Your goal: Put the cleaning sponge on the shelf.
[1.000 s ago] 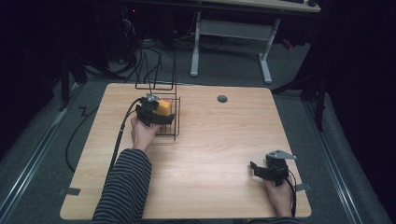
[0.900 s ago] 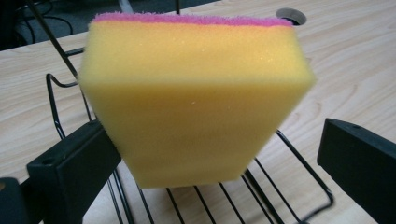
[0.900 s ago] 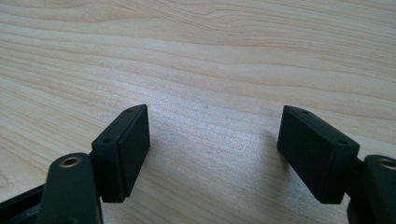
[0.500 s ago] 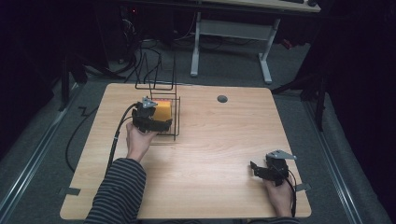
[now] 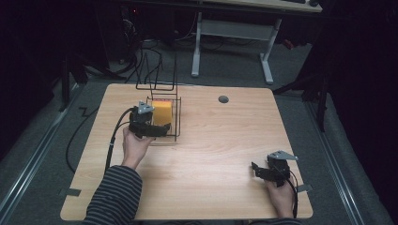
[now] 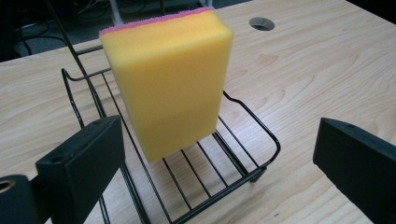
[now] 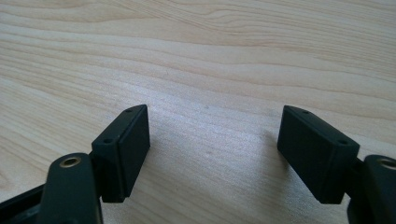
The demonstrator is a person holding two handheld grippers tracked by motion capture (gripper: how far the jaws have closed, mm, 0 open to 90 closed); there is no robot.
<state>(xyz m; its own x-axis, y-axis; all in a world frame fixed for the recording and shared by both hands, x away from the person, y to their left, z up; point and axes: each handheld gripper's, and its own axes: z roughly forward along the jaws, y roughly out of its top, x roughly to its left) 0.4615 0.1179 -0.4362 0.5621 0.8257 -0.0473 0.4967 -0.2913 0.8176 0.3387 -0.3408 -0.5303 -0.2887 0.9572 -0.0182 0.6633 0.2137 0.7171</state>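
One sponge [image 5: 162, 114] is the working item, standing on edge in the black wire rack [image 5: 176, 123] at the table's [image 5: 225, 140] back-left. High view: left gripper [image 5: 157, 131] sits just in front of the rack at its near-left corner, jaws pointing at the sponge, apart from it as far as I can tell. Its jaws have just been closing a little; they're wide apart with nothing between them. Right gripper [image 5: 256, 168] rests near the front-right corner, well away from the rack, spread and empty.

Left gripper view: sponge [image 6: 168, 79] is yellow foam with a thin pink scouring layer on the far face. It stands upright on the rack's [image 6: 233, 184] floor wires, tilted a bit toward the back. Both jaws flank open air in front of it, no contact. My read: very light, soft, will squash under the pads, not fragile, foam grippy rather than slick. Best hold is across the two broad faces around mid-height, light squeeze, so it doesn't fold or pop out. Lift straight up to clear the front rail and the tall back wires.

Right gripper view: jaws wide over bare wood [image 7: 210, 60], holding nothing.
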